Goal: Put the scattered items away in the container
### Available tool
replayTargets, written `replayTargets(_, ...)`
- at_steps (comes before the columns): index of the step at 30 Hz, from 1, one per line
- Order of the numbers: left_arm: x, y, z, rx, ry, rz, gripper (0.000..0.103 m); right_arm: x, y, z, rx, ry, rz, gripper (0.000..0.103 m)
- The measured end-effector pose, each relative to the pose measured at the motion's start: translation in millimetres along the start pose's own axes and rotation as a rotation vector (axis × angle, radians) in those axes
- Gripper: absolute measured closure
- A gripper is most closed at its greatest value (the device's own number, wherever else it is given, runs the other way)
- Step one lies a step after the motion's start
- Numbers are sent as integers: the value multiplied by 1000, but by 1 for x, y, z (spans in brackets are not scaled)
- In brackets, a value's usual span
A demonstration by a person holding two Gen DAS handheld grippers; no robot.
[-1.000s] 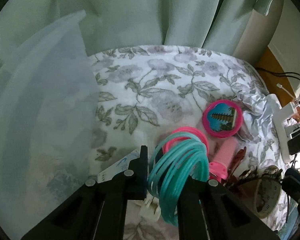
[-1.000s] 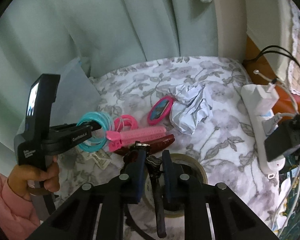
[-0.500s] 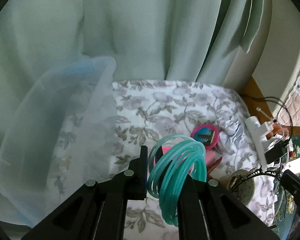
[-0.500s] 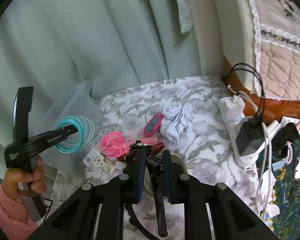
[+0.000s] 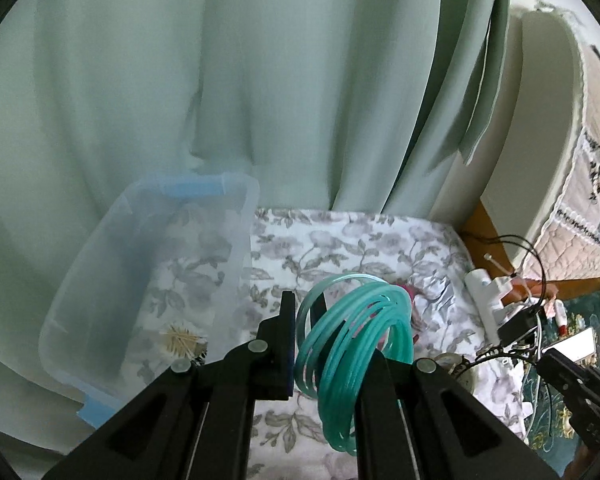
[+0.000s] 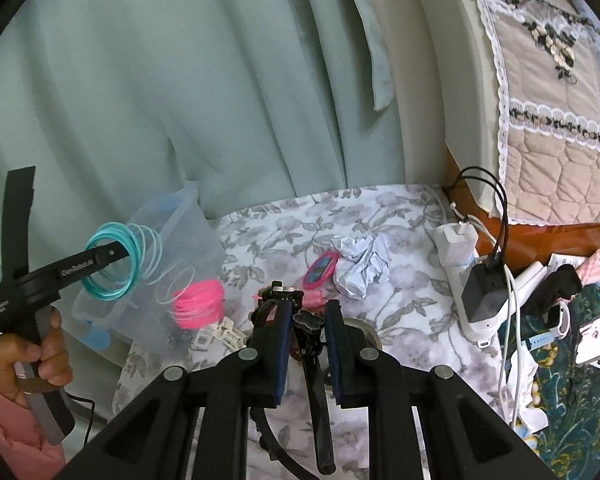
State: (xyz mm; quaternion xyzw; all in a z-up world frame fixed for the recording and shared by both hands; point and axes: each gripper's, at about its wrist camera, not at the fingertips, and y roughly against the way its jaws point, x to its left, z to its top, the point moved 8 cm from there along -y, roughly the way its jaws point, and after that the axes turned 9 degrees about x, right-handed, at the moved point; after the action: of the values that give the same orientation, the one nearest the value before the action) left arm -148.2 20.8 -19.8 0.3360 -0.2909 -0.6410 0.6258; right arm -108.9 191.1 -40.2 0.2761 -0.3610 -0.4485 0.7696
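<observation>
My left gripper (image 5: 320,344) carries a bunch of teal bangles (image 5: 352,340) hooked over its right finger, high above the floral cloth (image 5: 340,240); its jaws stand apart. It also shows in the right wrist view (image 6: 116,254), beside the clear plastic container (image 6: 172,240). The container (image 5: 140,272) stands at the left and holds a small bundle of toothpicks (image 5: 180,334). My right gripper (image 6: 306,320) is shut on a black hair accessory (image 6: 310,332) with a clover ornament, lifted above the cloth. Pink bangles (image 6: 198,304) lie by the container.
On the cloth lie a pink round toy (image 6: 320,268), crumpled white paper (image 6: 360,264), a tape roll (image 6: 360,330) and white tags (image 6: 220,332). A white power strip (image 6: 460,264) with a black adapter and cables sits at the right edge. A green curtain (image 5: 260,80) hangs behind.
Both grippers have risen well above the cloth. The left one has swung left with the teal bangles toward the container. The right one still holds the black hair accessory.
</observation>
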Motion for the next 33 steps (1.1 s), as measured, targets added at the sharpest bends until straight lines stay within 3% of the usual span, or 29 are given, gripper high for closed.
replayTargets(19, 54, 63, 14, -142, 103, -35, 96, 64, 36, 28, -91, 117, -4, 85)
replayTargets(33, 129, 92, 22, -243, 209, -39, 96, 138, 30, 54, -114, 260, -1, 85)
